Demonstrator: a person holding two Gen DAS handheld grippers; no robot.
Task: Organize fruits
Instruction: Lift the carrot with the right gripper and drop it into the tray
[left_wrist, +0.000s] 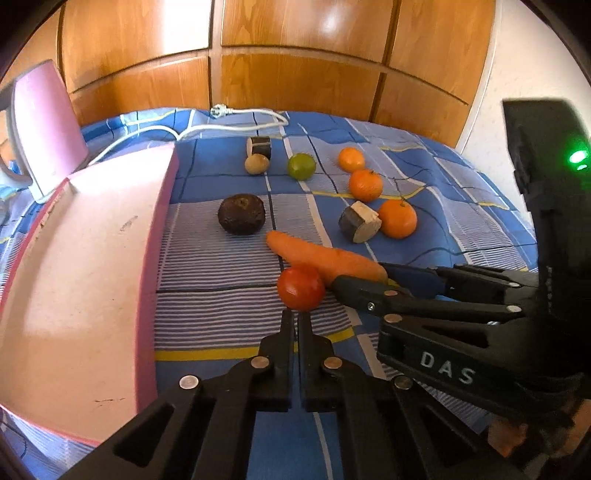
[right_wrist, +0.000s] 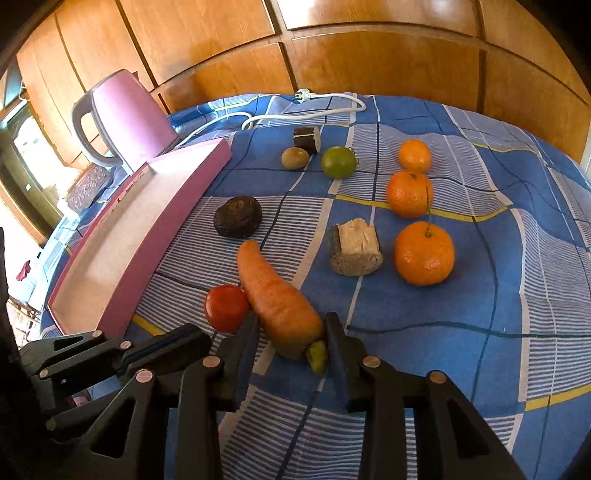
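A carrot (right_wrist: 277, 299) lies on the blue checked cloth, next to a red tomato (right_wrist: 226, 308). My right gripper (right_wrist: 291, 332) is open with its jaws on either side of the carrot's thick end; it also shows in the left wrist view (left_wrist: 369, 278). My left gripper (left_wrist: 295, 317) is shut and empty, just in front of the tomato (left_wrist: 301, 287). Three oranges (right_wrist: 424, 253) (right_wrist: 409, 192) (right_wrist: 414, 156), a green fruit (right_wrist: 338, 161), a kiwi (right_wrist: 294, 158) and a dark fruit (right_wrist: 238, 216) lie further back. A pink tray (right_wrist: 147, 236) sits on the left.
A pink kettle (right_wrist: 127, 118) stands behind the tray, with a white cable (right_wrist: 295, 114) running along the back. Two cut dark-skinned chunks (right_wrist: 354, 249) (right_wrist: 306, 139) lie among the fruits. A wooden wardrobe (right_wrist: 332, 44) stands behind the cloth.
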